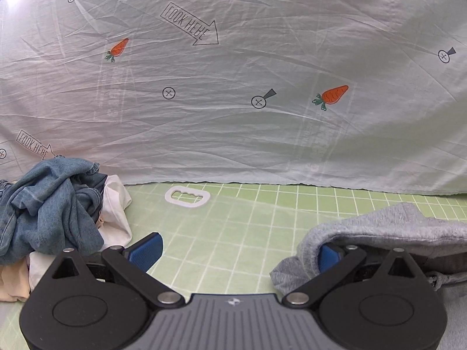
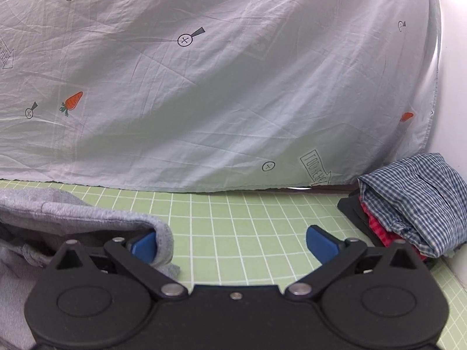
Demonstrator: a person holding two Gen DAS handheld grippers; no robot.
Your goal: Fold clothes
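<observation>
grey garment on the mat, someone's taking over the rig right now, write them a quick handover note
Left gripper: open, its right finger tucked under the grey garment.
Right gripper: open, its left finger under the same garment's other edge; neither is clamped.
The grey garment lies rumpled on the green grid mat, not yet folded.
Left pile, denim and white pieces: unfolded.
Checked shirt, far right: bundled on a stack.
Left to do: grip and fold the grey one, then the pile.

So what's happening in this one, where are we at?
A person holds two grippers over a green grid mat, working on a grey sweatshirt lying between them. The left gripper is open, with one of its fingers tucked under the sweatshirt's edge; the right gripper is open too, likewise with one finger under the fabric. Unfolded denim is heaped at the left; a checked shirt sits folded at the right.
</observation>
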